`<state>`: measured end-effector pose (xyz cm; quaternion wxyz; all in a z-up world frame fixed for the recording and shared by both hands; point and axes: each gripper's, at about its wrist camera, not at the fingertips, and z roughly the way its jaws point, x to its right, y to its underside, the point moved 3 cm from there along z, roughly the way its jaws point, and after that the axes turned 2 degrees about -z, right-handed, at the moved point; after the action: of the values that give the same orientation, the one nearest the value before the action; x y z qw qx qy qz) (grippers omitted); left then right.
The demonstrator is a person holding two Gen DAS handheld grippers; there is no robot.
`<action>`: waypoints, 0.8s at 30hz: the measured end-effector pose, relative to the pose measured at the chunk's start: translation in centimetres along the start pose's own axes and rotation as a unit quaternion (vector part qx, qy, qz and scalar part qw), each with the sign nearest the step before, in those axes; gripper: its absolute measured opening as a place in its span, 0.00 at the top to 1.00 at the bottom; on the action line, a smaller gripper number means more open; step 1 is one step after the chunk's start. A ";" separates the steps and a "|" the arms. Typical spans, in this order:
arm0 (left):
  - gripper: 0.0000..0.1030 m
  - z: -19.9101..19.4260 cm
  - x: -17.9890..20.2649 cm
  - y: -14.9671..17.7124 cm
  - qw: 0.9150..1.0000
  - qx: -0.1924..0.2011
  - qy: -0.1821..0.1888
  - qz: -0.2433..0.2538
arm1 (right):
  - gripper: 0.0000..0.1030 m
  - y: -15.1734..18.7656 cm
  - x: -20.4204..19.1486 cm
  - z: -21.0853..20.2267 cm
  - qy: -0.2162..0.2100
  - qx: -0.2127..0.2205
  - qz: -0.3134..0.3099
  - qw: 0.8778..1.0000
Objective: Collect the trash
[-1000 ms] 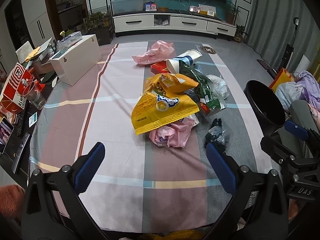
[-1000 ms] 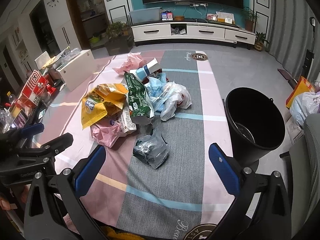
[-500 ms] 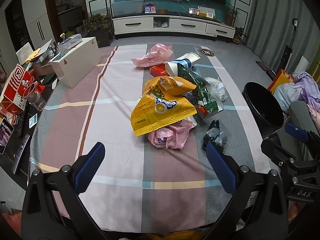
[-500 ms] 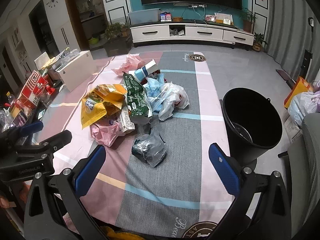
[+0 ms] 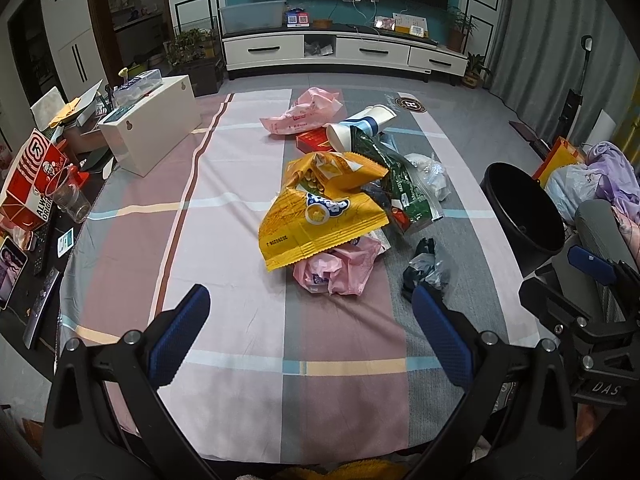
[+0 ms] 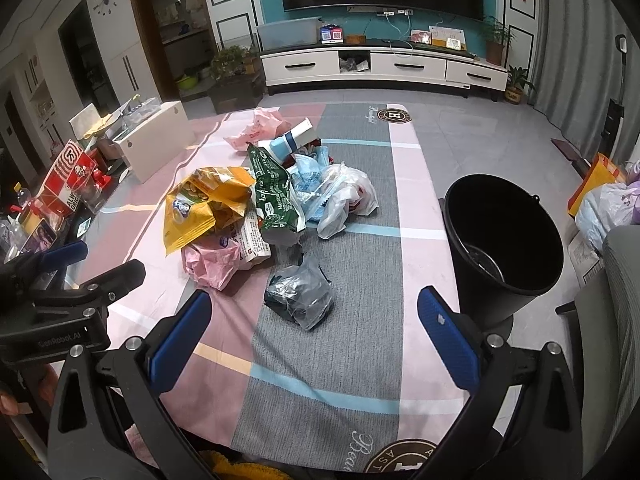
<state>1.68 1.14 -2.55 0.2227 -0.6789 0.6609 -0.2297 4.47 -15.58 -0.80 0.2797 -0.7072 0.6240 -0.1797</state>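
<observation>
Both tongs stand wide open and empty: the left tongs point(image 5: 306, 330) and the right tongs point(image 6: 312, 340) hang above the near edge of the desk point(image 6: 352, 360), gripping nothing. The trash lies ahead of them, all on the cloth. Nearest the right tongs, just beyond its fingers, sits a dark crumpled bag point(image 6: 300, 292). Ahead of the left tongs lie a pink plastic bag point(image 5: 340, 268) and, partly over it, a yellow snack bag point(image 5: 320, 216). Farther off: a green packet point(image 6: 274, 196), a paper cup point(image 5: 360, 130) and clear bags point(image 6: 344, 196). The black bucket point(image 6: 504, 232) stands to the right of the right tongs, beside the desk. Judged from this, collection is barely begun; every visible piece remains.
</observation>
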 end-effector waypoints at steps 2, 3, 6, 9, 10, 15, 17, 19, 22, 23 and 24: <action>0.02 0.0 0.0 0.0 1.000 0.000 0.000 -0.001 | 0.03 0.0 0.0 0.1 0.001 0.000 -0.001 1.000; 0.02 0.0 0.0 0.0 1.000 -0.001 0.000 0.000 | 0.03 0.0 0.0 0.1 0.001 0.000 -0.001 1.000; 0.02 0.2 0.0 0.0 1.000 -0.004 0.001 0.000 | 0.03 0.0 0.1 0.2 0.000 -0.001 0.000 1.000; 0.02 0.5 0.1 0.0 1.000 -0.006 0.000 0.000 | 0.03 0.1 0.2 0.3 -0.002 -0.002 0.005 1.000; 0.02 0.6 0.1 0.0 1.000 -0.007 0.001 0.000 | 0.03 0.1 0.3 0.4 -0.003 -0.003 0.007 1.000; 0.02 1.1 0.1 -0.1 1.000 -0.011 0.003 0.000 | 0.03 0.1 0.6 1.1 -0.002 -0.009 0.009 1.000; 0.02 1.4 0.1 -0.1 1.000 -0.014 0.006 -0.001 | 0.03 0.1 0.7 1.3 -0.003 -0.012 0.010 1.000; 0.02 1.6 0.1 -0.1 1.000 -0.015 0.012 -0.004 | 0.03 0.2 0.8 1.7 -0.004 -0.015 0.010 1.000; 0.02 2.0 -0.2 -0.1 0.999 -0.012 0.049 -0.019 | 0.03 0.4 0.9 2.3 -0.015 -0.018 0.012 1.000; 0.02 2.1 -0.4 -0.1 0.998 -0.010 0.060 -0.025 | 0.03 0.5 1.0 2.7 -0.024 -0.021 0.015 0.999; 0.02 2.3 -0.7 -0.1 0.996 -0.009 0.078 -0.036 | 0.03 0.7 1.1 3.1 -0.035 -0.023 0.019 0.999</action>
<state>3.13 1.82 -4.39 0.1559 -0.6840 0.6537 -0.2837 5.97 -16.20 -3.73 0.2882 -0.7073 0.6313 -0.1350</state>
